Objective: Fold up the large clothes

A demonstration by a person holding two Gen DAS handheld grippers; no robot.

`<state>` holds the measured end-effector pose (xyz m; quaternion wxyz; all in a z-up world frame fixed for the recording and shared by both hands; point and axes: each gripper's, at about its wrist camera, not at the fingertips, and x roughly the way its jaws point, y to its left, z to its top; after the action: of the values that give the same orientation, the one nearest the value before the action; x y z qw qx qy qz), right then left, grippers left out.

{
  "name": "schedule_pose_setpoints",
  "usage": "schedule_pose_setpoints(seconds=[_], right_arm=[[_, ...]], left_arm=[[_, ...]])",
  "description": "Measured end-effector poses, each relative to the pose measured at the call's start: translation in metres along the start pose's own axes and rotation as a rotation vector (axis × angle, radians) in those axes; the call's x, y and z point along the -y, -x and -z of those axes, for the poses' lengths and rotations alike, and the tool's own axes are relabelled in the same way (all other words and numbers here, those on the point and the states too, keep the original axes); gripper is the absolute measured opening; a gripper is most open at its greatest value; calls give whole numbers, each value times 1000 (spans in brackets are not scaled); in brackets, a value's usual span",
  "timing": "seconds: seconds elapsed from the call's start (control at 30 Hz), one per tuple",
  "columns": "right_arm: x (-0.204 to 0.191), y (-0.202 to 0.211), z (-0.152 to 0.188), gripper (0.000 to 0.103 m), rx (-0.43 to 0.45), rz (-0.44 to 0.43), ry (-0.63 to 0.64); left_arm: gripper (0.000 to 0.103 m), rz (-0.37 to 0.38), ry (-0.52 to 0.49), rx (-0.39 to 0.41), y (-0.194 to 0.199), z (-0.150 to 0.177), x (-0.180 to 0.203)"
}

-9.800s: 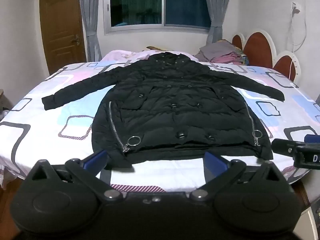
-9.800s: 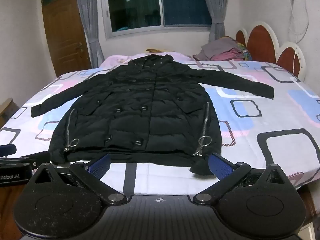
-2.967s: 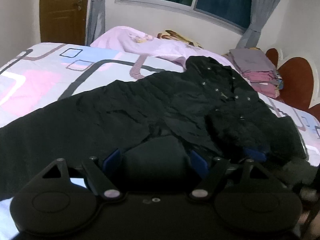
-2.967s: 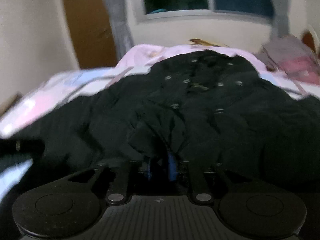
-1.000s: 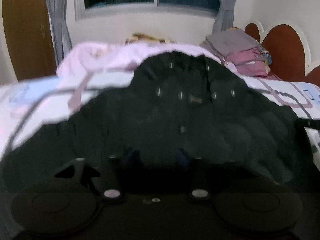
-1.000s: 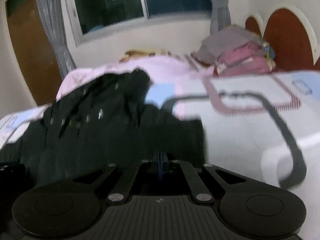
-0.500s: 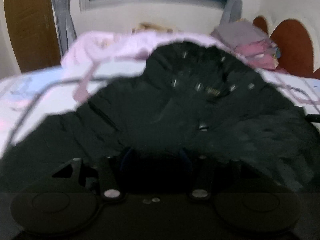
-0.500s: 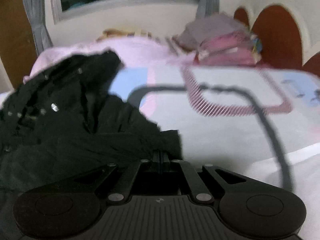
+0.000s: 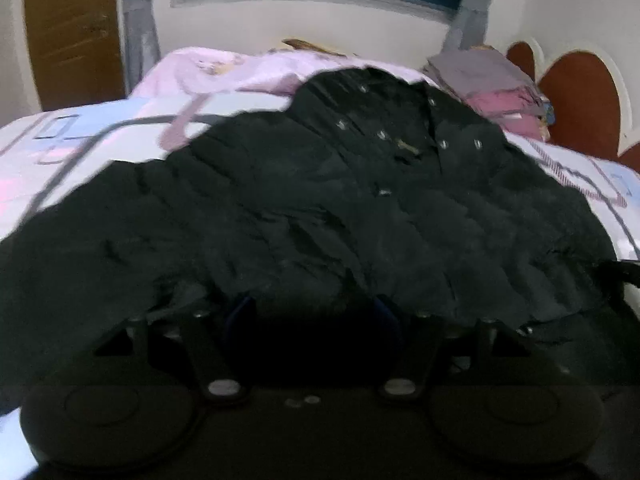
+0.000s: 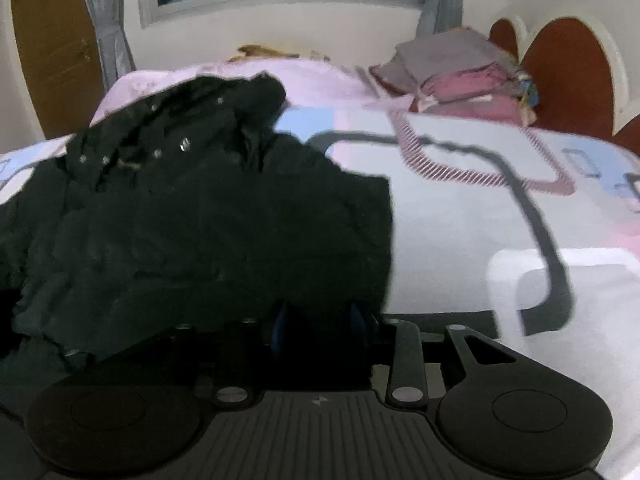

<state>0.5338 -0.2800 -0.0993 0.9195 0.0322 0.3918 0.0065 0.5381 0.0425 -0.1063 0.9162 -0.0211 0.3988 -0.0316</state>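
Observation:
A black puffer coat [image 9: 320, 208] lies on the bed, its lower part folded up over the chest, hood [image 9: 360, 92] toward the pillows. My left gripper [image 9: 312, 316] is open, its blue-tipped fingers apart with coat fabric bunched between and over them. In the right wrist view the coat [image 10: 192, 220] fills the left half, its folded edge ending mid-frame. My right gripper [image 10: 318, 320] is open with a moderate gap, its blue fingertips at the coat's right edge with dark fabric between them.
The bed has a white, pink and blue patterned sheet [image 10: 500, 216]. A stack of folded grey and pink clothes [image 10: 460, 72] sits by the red headboard [image 10: 568, 68]. A pink blanket [image 9: 224, 68] lies at the far end under the window. A wooden door [image 9: 72, 28] is at left.
My right gripper has opened from shut, letting go of the coat's edge. My left gripper's fingers have spread a little wider. The coat has settled lower on the bed.

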Motion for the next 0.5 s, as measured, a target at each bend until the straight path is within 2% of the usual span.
schedule_pose_setpoints(seconds=[0.03, 0.07, 0.17, 0.2, 0.27, 0.37, 0.5], right_arm=[[0, 8, 3, 34, 6, 1, 1], [1, 16, 8, 34, 6, 6, 0], [3, 39, 24, 34, 15, -2, -27], [3, 47, 30, 34, 15, 3, -37], [4, 59, 39, 34, 28, 8, -63], [11, 74, 51, 35, 44, 61, -124], [32, 86, 61, 34, 51, 129, -260]], left_arm=[[87, -6, 17, 26, 11, 5, -8], [93, -17, 34, 43, 21, 10, -15], [96, -80, 88, 73, 50, 28, -45], [95, -98, 116, 77, 59, 36, -58], [84, -152, 193, 84, 77, 54, -93], [76, -237, 312, 82, 101, 79, -144], [72, -314, 495, 80, 128, 115, -208]])
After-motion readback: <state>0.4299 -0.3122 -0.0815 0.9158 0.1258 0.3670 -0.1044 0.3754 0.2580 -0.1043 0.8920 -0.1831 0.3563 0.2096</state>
